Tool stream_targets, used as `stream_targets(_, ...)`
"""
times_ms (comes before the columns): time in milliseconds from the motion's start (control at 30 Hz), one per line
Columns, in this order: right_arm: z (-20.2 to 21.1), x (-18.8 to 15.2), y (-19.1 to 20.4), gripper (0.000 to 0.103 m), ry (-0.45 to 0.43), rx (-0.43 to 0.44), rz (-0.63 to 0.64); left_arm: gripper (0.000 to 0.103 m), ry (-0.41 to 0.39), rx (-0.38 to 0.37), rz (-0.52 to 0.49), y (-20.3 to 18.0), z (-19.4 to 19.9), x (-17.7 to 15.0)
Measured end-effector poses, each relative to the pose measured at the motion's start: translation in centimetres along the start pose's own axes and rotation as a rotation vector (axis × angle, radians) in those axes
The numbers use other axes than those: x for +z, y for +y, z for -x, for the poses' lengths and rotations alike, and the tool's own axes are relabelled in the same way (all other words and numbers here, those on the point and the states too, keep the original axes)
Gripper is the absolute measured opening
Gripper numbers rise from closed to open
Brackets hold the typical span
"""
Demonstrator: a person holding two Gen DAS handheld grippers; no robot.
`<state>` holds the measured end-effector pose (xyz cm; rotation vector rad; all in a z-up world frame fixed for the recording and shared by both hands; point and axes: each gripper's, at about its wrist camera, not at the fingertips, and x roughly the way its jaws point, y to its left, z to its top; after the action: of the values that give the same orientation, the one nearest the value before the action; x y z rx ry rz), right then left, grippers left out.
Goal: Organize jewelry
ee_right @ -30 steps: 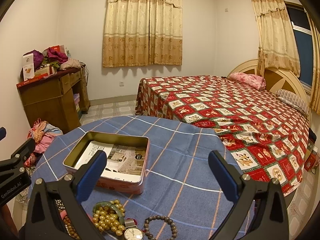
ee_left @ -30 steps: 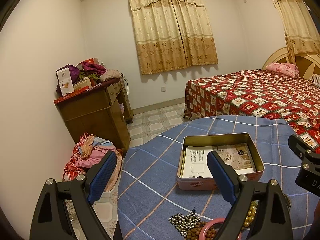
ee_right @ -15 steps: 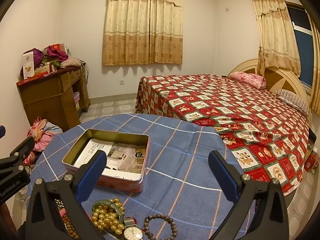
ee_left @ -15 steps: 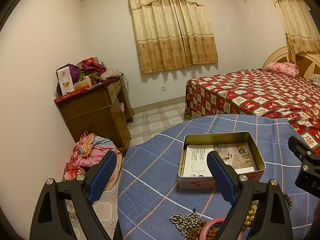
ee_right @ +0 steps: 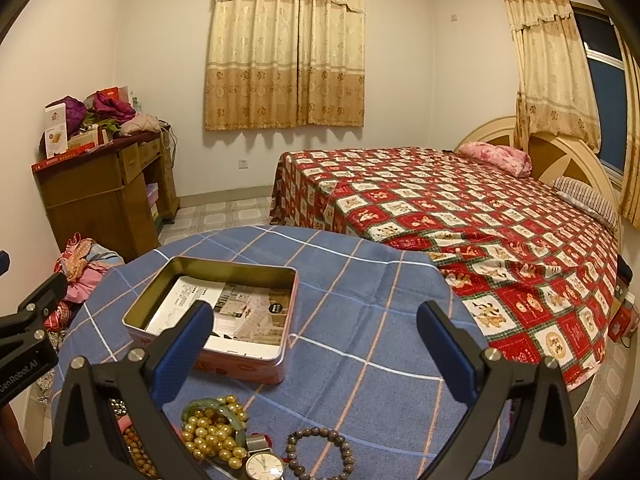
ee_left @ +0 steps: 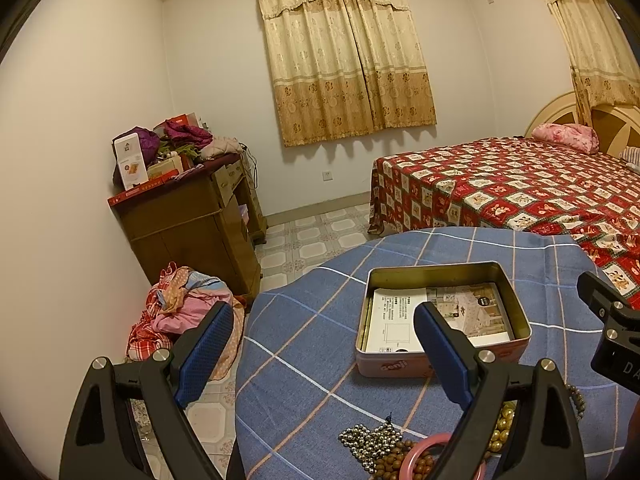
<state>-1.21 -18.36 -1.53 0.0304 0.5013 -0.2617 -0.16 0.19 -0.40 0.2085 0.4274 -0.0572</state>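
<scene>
A pink tin box (ee_left: 442, 354) (ee_right: 240, 368) stands open on the blue checked tablecloth (ee_left: 304, 344) (ee_right: 360, 300), with printed paper (ee_left: 394, 320) (ee_right: 240, 320) inside. Jewelry lies at the near edge: a silver bead chain (ee_left: 370, 442), brown wooden beads (ee_left: 394, 460), a pink bangle (ee_left: 430, 446), gold pearls (ee_right: 210, 434), a green bangle (ee_right: 206, 405), a wristwatch (ee_right: 262, 465) and a dark bead bracelet (ee_right: 320, 454). My left gripper (ee_left: 322, 346) is open and empty above the table's left edge. My right gripper (ee_right: 314, 344) is open and empty above the jewelry.
A bed with a red patterned cover (ee_right: 460, 216) (ee_left: 520, 188) stands right behind the table. A wooden cabinet piled with clutter (ee_left: 188, 216) (ee_right: 104, 188) stands at the left wall, with a heap of clothes (ee_left: 180, 312) on the tiled floor.
Both views have tilted up slightly, so the tin and table sit a little lower in the frames. Both grippers stay open; nothing on the table has moved.
</scene>
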Motion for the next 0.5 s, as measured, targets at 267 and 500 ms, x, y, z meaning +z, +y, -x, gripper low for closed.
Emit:
stream_targets(267,-0.04,0.02,-0.09,0.103,0.004,0.000,0.010,0.092,-0.001,-0.003,-0.004,-0.01,-0.08,0.15)
stream_targets(500,-0.16,0.06,-0.03,0.103,0.009,0.000,0.010,0.092,0.011,-0.006,-0.015,-0.41,-0.17,-0.06)
